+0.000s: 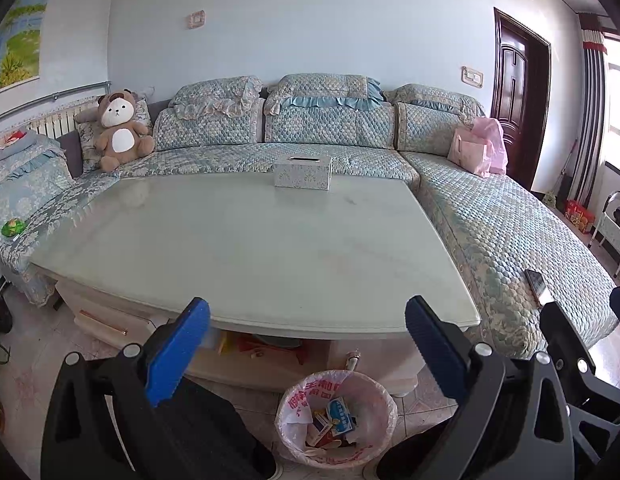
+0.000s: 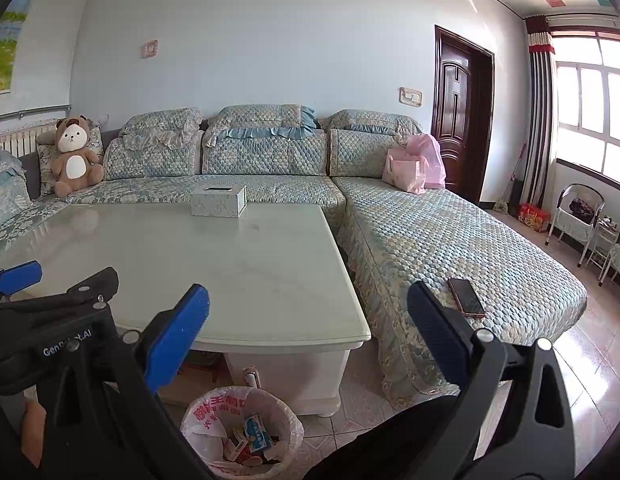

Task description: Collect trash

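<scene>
Left gripper (image 1: 308,320), right gripper (image 2: 308,312): fingers spread wide, holding nothing. Bin (image 1: 335,420) with trash below, between fingers; bench (image 1: 250,248) ahead.

Tissue box (image 1: 302,172) on table (image 1: 246,248), teddy bear (image 1: 120,128) on sofa (image 1: 489,216), phone (image 2: 466,297)

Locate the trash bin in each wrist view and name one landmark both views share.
Left wrist view: the trash bin sits bottom centre, on the floor before the table.
Right wrist view: the trash bin sits bottom, left of centre, below the table's near corner.
Shared landmark: the tissue box at the table's far edge.
</scene>
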Motion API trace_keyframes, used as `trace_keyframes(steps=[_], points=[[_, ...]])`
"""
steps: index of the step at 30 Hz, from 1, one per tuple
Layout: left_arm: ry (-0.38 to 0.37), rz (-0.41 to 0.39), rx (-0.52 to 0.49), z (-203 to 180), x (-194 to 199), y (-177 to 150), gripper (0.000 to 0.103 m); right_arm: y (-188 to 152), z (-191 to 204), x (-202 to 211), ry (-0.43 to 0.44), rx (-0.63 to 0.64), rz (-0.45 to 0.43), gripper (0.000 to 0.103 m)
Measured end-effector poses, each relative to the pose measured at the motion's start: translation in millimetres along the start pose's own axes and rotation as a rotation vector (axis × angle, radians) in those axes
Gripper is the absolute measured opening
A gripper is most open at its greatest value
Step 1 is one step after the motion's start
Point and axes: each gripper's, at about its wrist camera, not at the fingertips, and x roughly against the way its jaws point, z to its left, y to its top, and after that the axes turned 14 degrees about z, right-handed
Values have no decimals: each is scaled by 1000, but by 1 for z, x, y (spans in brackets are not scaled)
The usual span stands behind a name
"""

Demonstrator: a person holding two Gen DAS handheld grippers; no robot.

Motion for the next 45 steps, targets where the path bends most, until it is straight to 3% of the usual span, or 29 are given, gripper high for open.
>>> trace_keyframes(steps=[45], points=[[7, -18, 24, 5, 9, 2, 96, 8, -1, 8, -5, 17, -28, 97]])
